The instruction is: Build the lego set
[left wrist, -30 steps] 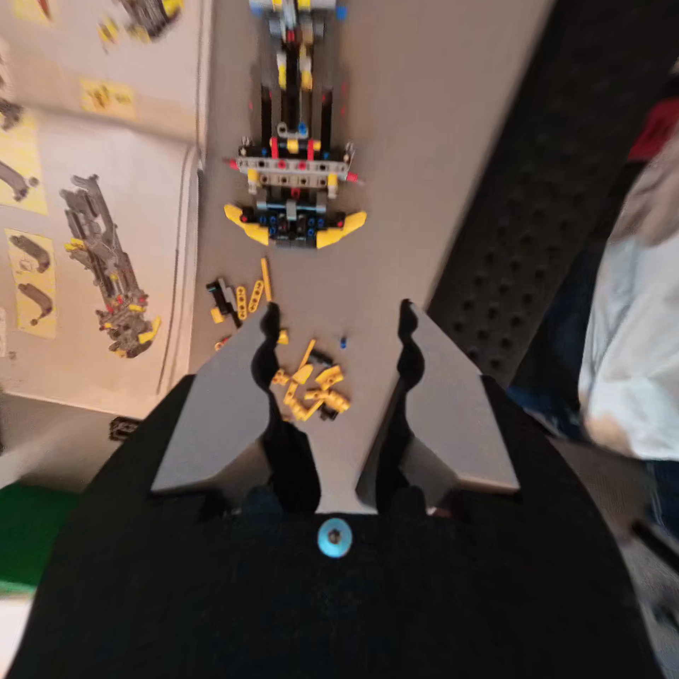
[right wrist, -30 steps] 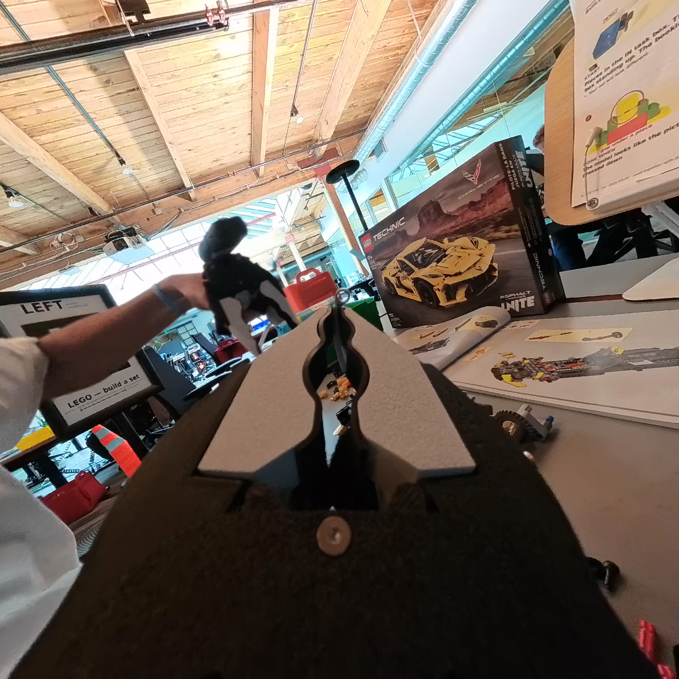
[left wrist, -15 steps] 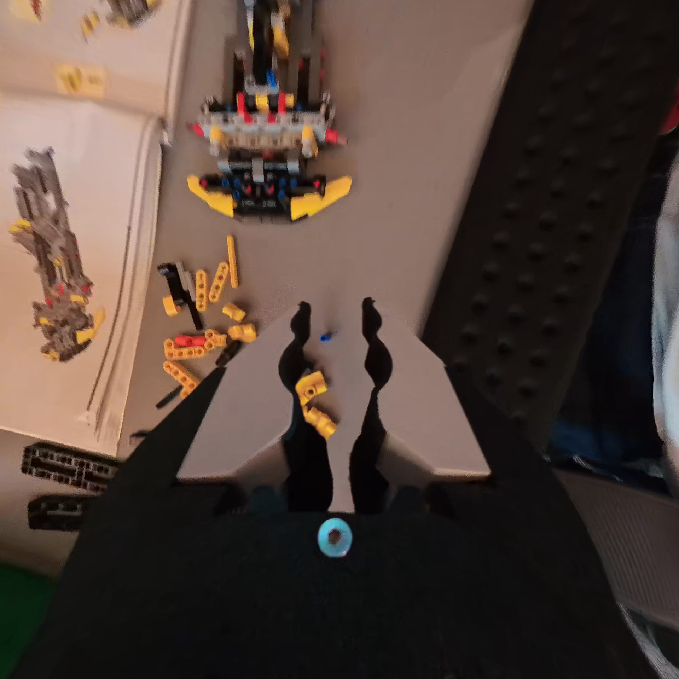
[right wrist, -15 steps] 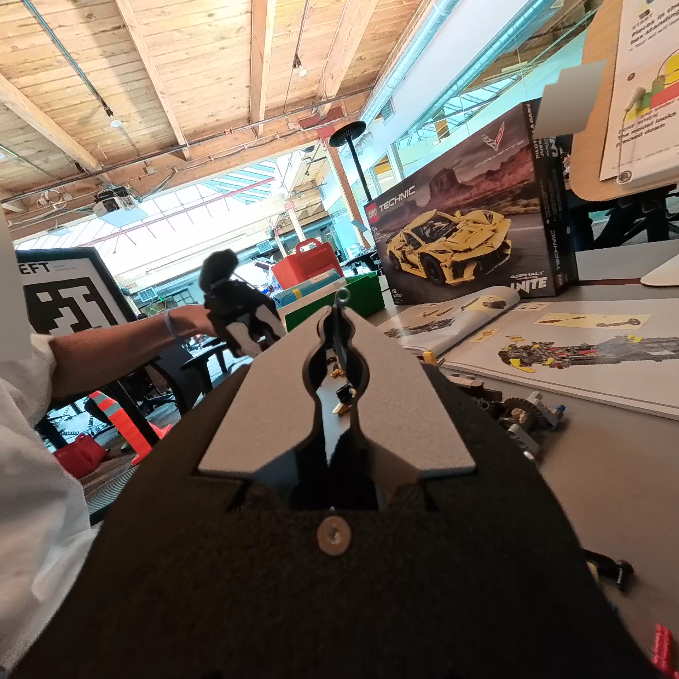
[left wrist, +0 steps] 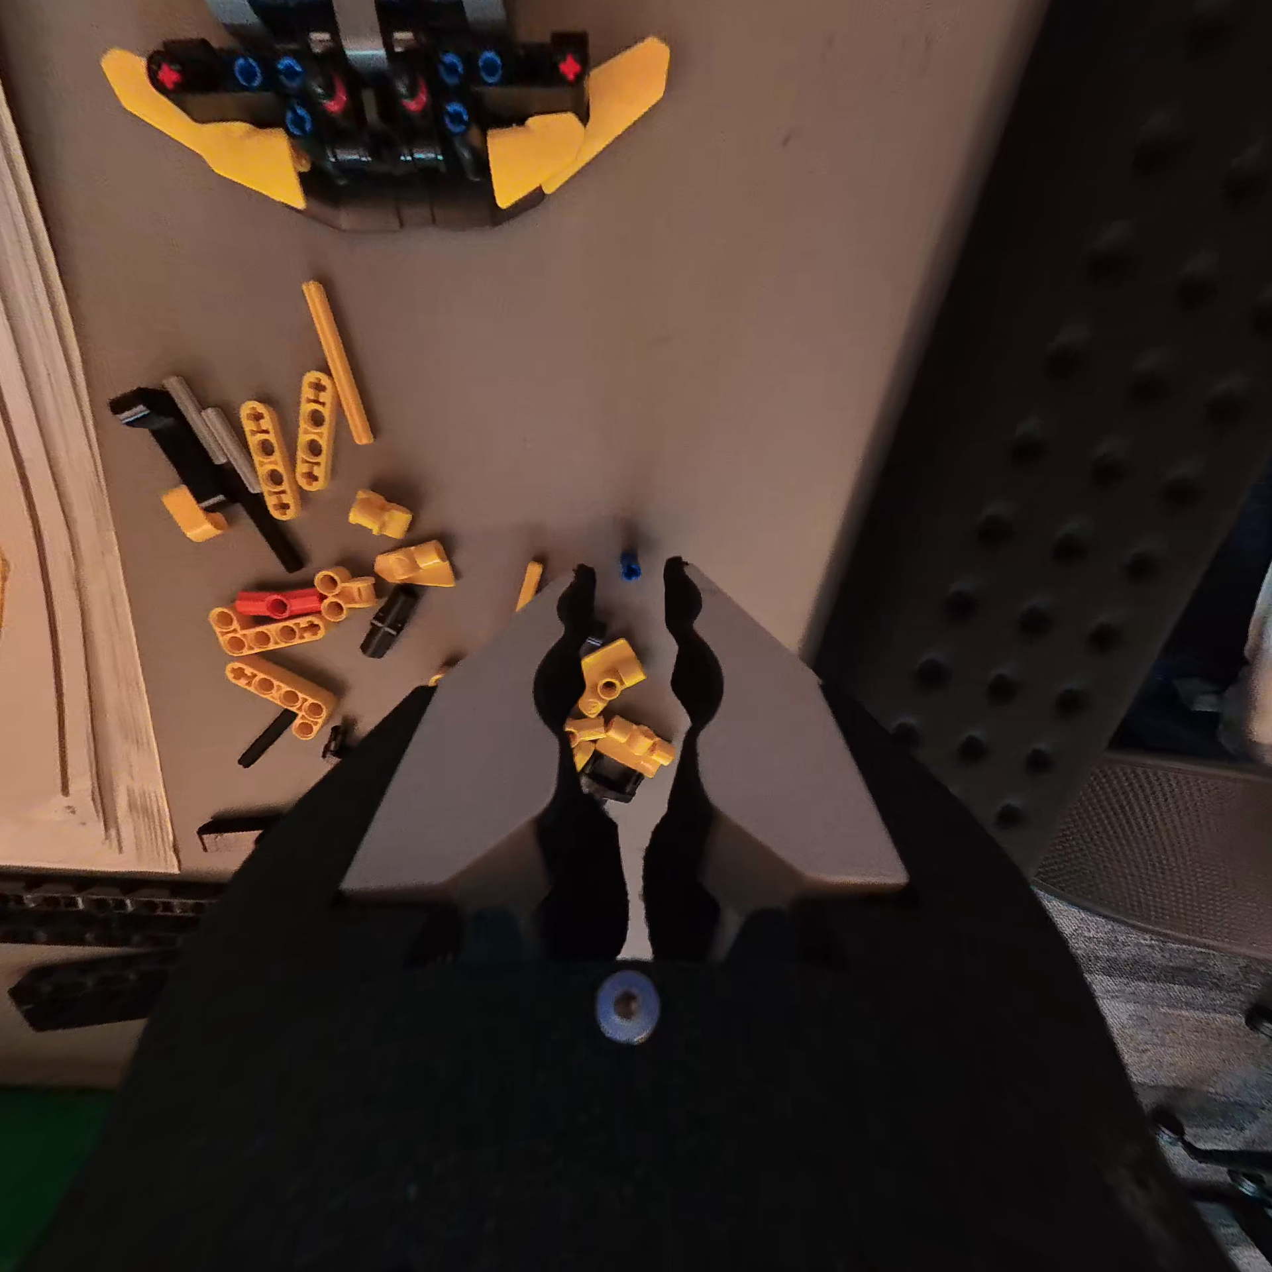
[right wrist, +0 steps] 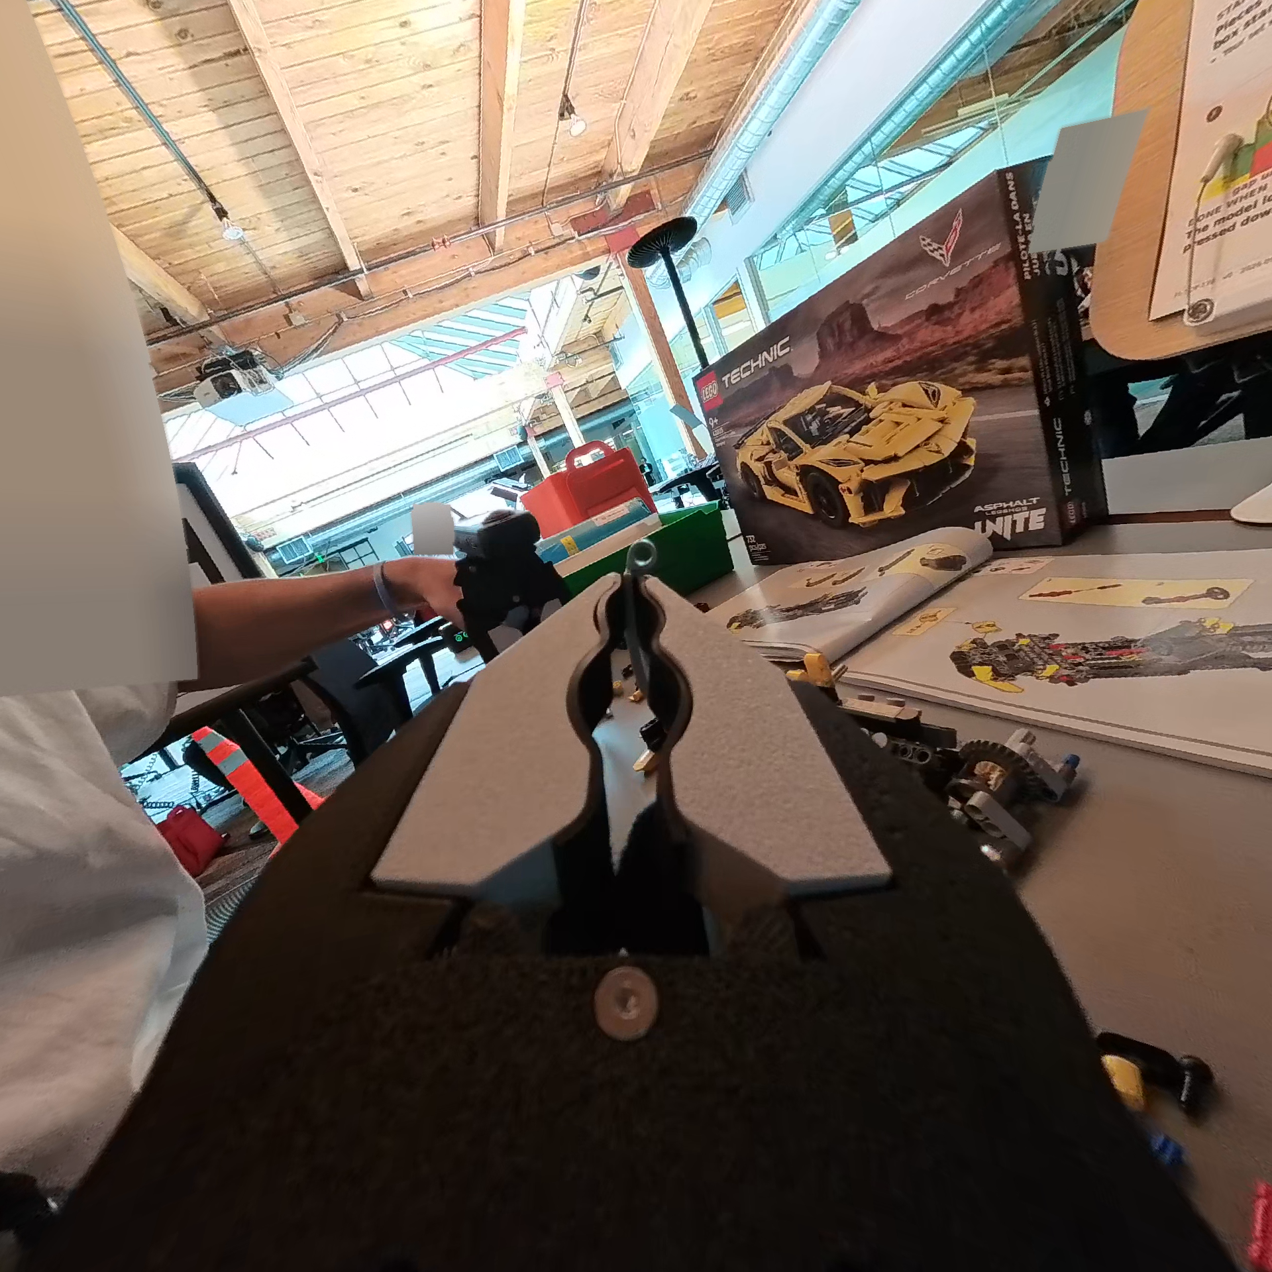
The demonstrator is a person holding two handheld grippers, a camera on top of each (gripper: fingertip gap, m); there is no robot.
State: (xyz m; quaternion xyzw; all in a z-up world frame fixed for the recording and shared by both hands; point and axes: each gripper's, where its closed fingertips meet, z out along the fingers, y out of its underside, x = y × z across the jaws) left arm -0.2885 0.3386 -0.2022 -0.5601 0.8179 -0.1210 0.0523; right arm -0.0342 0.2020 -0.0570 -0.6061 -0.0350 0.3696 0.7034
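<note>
Mid-build: chassis front [left wrist: 385, 117] assembled, many yellow pieces [left wrist: 275, 550] loose; left gripper [left wrist: 626, 571] part-open and empty over blue pin [left wrist: 628, 566], right gripper [right wrist: 634, 585] clamped on thin grey piece [right wrist: 637, 606]

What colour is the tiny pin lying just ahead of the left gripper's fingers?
Blue pin; the left wrist view shows it best.

A red carrying case [right wrist: 592, 482] stood behind a green bin [right wrist: 661, 557] (both at the far table edge). Wooden ceiling beams [right wrist: 499, 103] ran overhead. A black studded mat [left wrist: 1074, 413] lay beside the table.
</note>
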